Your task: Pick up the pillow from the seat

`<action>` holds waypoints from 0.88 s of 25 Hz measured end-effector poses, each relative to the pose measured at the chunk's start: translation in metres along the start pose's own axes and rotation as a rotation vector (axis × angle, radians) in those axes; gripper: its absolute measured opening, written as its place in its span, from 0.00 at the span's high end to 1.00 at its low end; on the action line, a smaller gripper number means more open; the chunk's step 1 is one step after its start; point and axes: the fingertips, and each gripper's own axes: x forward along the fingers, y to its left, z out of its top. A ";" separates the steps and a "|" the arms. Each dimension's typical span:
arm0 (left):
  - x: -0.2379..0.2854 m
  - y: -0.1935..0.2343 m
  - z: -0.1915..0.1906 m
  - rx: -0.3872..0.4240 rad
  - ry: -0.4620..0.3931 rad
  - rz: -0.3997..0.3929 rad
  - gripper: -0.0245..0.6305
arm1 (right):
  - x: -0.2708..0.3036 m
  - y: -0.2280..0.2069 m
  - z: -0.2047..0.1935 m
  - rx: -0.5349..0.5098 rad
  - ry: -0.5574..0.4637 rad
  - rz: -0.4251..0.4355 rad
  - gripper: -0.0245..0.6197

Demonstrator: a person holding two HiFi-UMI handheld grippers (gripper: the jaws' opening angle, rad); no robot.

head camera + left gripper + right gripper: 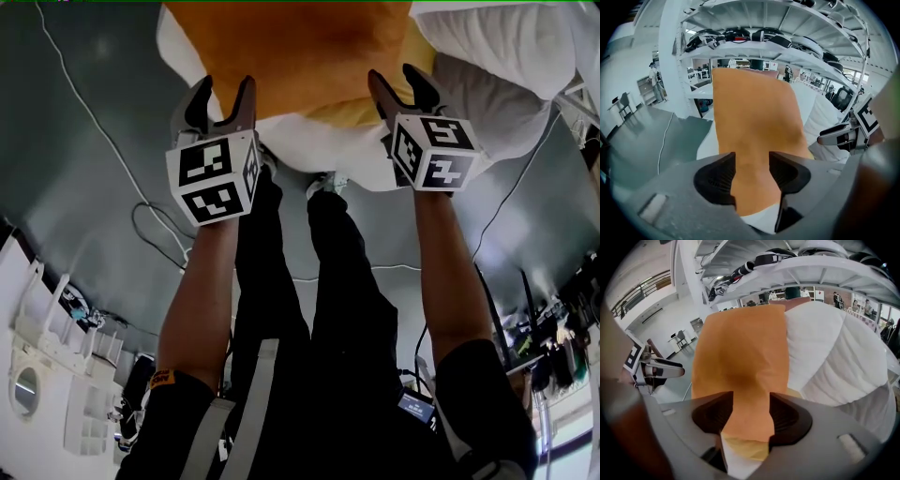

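The left claw [225, 91] is released, jaws apart, with the near left edge of the flat orange fabric pillow [291, 47] showing in the gap just ahead of its tips. The pillow lies on the white padded seat [309, 150], between the two claws. The right claw [395, 80] is likewise released at the pillow's near right edge, with a puffy white quilted cushion [497, 42] off to its right. This looks like the approach to a two-handed grasp. Next, both claws need to push onto the edge and clench evenly before lifting.
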 end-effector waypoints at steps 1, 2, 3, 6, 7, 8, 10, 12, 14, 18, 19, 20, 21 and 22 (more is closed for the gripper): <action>0.004 0.001 -0.004 -0.001 0.007 0.002 0.61 | 0.005 -0.001 -0.003 0.002 0.004 0.003 0.58; 0.008 0.003 -0.007 -0.001 0.015 0.004 0.59 | 0.010 -0.002 -0.005 0.002 0.007 0.007 0.57; 0.012 0.003 -0.010 -0.001 0.022 0.005 0.58 | 0.015 -0.003 -0.007 0.001 0.011 0.010 0.56; 0.025 0.004 -0.017 -0.005 0.036 0.007 0.56 | 0.028 -0.011 -0.014 -0.004 0.021 0.008 0.54; 0.028 0.004 -0.020 -0.007 0.040 0.008 0.55 | 0.032 -0.013 -0.016 -0.006 0.024 0.005 0.53; 0.030 0.005 -0.023 -0.009 0.044 0.008 0.54 | 0.035 -0.015 -0.017 -0.009 0.026 0.003 0.52; 0.033 0.008 -0.027 -0.012 0.053 0.009 0.53 | 0.040 -0.018 -0.018 -0.013 0.029 0.002 0.51; 0.035 0.008 -0.029 -0.013 0.060 0.010 0.51 | 0.044 -0.021 -0.017 -0.016 0.030 0.001 0.50; 0.038 0.009 -0.031 -0.012 0.064 0.014 0.51 | 0.048 -0.025 -0.018 -0.018 0.034 0.001 0.49; 0.045 0.008 -0.034 -0.007 0.075 0.019 0.50 | 0.058 -0.030 -0.023 -0.018 0.049 0.012 0.46; 0.047 0.008 -0.035 -0.006 0.075 0.020 0.50 | 0.060 -0.031 -0.023 -0.016 0.050 0.016 0.45; 0.049 0.009 -0.035 -0.006 0.075 0.023 0.50 | 0.063 -0.031 -0.024 -0.015 0.050 0.021 0.45; 0.050 0.010 -0.036 -0.005 0.075 0.027 0.50 | 0.066 -0.031 -0.024 -0.016 0.049 0.026 0.45; 0.053 0.010 -0.037 -0.004 0.076 0.031 0.50 | 0.069 -0.032 -0.025 -0.019 0.047 0.029 0.45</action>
